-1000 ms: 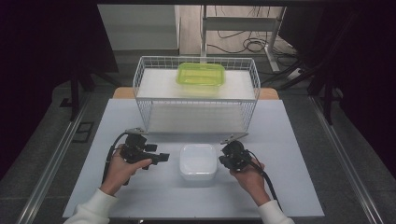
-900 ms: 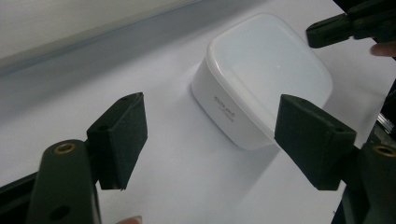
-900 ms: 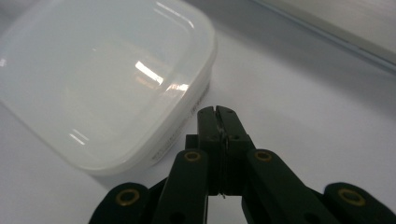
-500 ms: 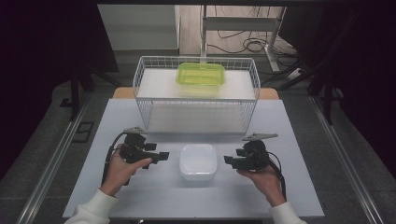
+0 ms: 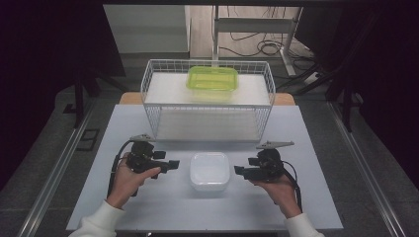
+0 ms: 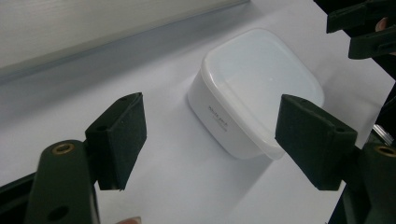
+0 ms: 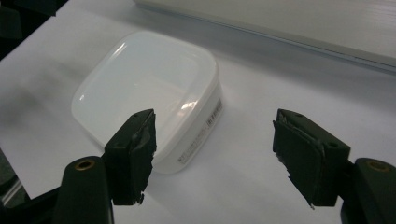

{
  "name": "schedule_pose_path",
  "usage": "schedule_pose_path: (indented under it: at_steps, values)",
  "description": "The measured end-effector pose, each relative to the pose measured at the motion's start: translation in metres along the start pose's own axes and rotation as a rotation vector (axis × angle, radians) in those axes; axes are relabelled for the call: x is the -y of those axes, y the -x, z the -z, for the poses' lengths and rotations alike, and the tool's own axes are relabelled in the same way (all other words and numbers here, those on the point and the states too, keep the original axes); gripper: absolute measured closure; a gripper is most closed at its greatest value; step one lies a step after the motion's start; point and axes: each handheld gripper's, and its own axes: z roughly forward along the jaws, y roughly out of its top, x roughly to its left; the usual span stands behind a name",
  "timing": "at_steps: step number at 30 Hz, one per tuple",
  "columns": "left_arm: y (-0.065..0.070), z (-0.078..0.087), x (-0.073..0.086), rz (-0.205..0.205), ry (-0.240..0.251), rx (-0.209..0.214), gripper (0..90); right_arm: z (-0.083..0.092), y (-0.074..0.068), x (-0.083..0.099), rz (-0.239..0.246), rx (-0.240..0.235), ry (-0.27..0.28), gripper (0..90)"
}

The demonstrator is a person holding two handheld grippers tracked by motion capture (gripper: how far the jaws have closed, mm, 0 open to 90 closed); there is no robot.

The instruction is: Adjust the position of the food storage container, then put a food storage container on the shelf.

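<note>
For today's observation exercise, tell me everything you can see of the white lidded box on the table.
The white lidded box is squarish with rounded corners, apparently of translucent white plastic. A glossy lid with a slightly raised rim is on, so the contents are hidden. One side wall bears a line of small print, too small to read. It sits flat and upright on the pale table, in front of the wire basket. Nothing touches it: the left tool and right tool flank it, both open.

Lidded container (image 5: pixel 209 170) on table (image 5: pixel 316 148), between left gripper (image 5: pixel 167 165) and right gripper (image 5: pixel 240 171); wire basket (image 5: pixel 207 101) behind it, holding a second container (image 5: pixel 212 79).
</note>
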Motion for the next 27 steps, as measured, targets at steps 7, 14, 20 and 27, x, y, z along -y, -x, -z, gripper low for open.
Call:
schedule_pose_path:
  at_steps: [7,14,20,27]
  values:
    - [0.004,-0.001,0.002,0.013,0.031,0.01,24.1,-0.005,-0.001,-0.001,-0.005,-0.024,0.0,29.3]
    - [0.004,-0.011,0.002,0.048,0.016,0.047,25.3,-0.01,-0.005,0.001,0.008,-0.03,-0.013,30.2]
    - [0.007,-0.021,0.001,0.078,0.009,0.083,26.6,-0.017,-0.006,0.003,-0.011,-0.047,-0.014,32.0]
    - [0.009,-0.036,-0.001,0.117,-0.023,0.101,29.8,-0.024,-0.003,0.003,-0.067,-0.088,-0.008,34.2]
